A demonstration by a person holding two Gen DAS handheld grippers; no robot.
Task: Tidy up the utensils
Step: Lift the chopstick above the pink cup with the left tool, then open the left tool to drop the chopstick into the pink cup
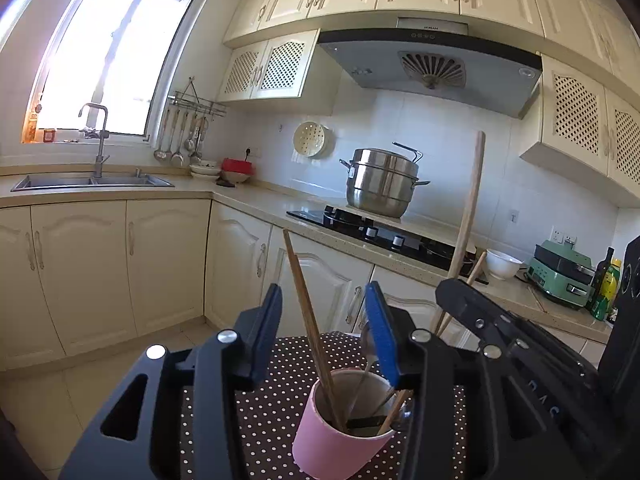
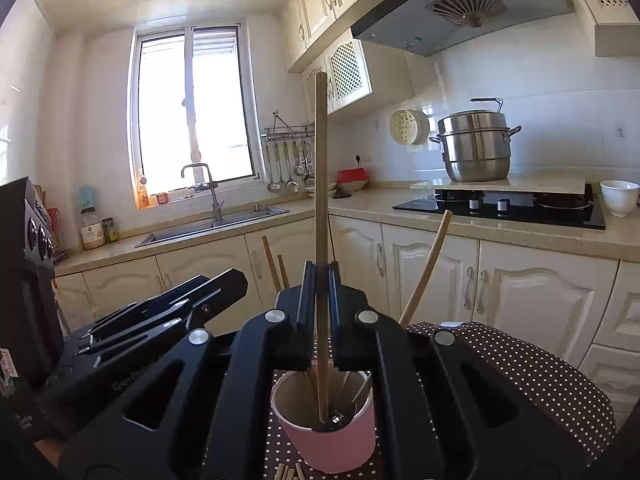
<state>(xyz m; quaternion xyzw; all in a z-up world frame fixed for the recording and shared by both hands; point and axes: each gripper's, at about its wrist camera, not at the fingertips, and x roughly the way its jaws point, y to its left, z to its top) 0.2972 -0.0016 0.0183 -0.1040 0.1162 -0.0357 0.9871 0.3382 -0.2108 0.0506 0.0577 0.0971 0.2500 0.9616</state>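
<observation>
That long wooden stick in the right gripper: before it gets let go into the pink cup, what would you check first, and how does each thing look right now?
1. Right gripper firmly shut on the long wooden stick: ok.
2. Stick's lower end inside the pink cup: ok, it reaches down near the bottom.
3. Stick upright: ok, close to vertical in the right wrist view.
4. Cup standing upright on the dotted cloth: ok.
5. Left gripper out of the way: not ok; it is open with its fingers hanging right over the cup, astride the chopsticks.
6. Room left among the utensils already in the cup: cannot tell.
</observation>
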